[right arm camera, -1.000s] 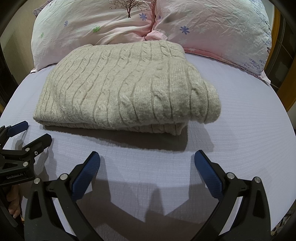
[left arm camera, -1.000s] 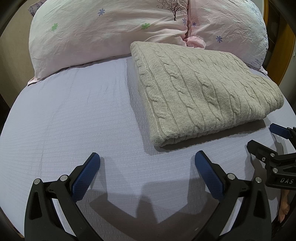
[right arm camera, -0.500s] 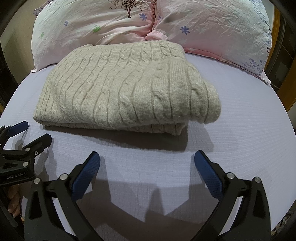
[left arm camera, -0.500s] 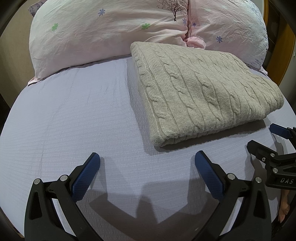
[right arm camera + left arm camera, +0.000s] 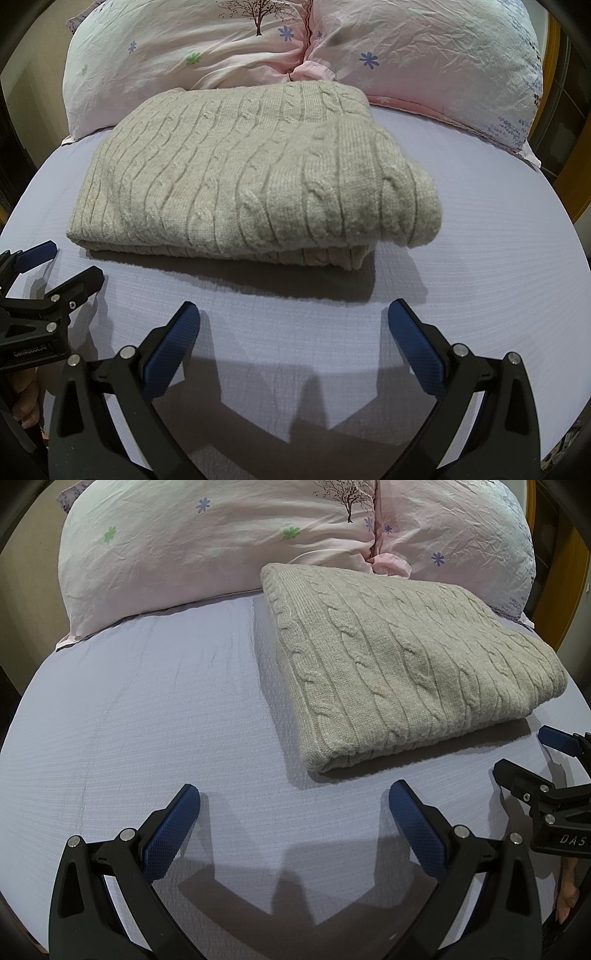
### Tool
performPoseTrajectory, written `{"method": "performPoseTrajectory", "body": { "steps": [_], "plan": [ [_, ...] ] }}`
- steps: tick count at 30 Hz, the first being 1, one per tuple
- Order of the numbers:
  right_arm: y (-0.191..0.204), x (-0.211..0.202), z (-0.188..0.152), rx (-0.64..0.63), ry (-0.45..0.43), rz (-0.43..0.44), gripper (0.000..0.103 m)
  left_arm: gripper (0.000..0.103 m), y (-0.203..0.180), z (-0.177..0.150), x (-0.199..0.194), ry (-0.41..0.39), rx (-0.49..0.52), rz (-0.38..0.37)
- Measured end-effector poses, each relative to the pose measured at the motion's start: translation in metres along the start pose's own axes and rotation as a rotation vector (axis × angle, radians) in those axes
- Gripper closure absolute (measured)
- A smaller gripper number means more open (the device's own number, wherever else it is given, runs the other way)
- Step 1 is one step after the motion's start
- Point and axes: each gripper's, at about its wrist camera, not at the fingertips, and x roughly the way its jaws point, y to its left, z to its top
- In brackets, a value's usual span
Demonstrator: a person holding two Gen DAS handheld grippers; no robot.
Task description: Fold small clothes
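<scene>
Sweater (image 5: 399, 664) folded, edges free, tongs (image 5: 293, 808) apart, bedsheet (image 5: 147, 709) alongside

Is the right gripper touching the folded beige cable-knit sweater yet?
Apart. The right wrist view shows bare lavender bedsheet and shadow between the open right gripper and the folded beige cable-knit sweater.

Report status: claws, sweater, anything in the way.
Left claw open, empty, short of the sweater. Right claw open, empty. Sweater folded flat on the sheet, far edge at the pillows. Nothing between claws and sweater.
</scene>
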Motion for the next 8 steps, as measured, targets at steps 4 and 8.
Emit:
{"method": "performPoseTrajectory", "body": {
  "steps": [4,8],
  "plan": [
    [0.0006,0.0002,0.0002,0.000,0.000,0.000,0.002,0.001,0.0001,0.0001,0.0001,0.000,0.002,-0.001],
    [0.0007,0.0002,0.0002,0.000,0.000,0.000,0.002,0.001,0.0000,0.0000,0.0002,0.000,0.002,-0.001]
  ]
}}
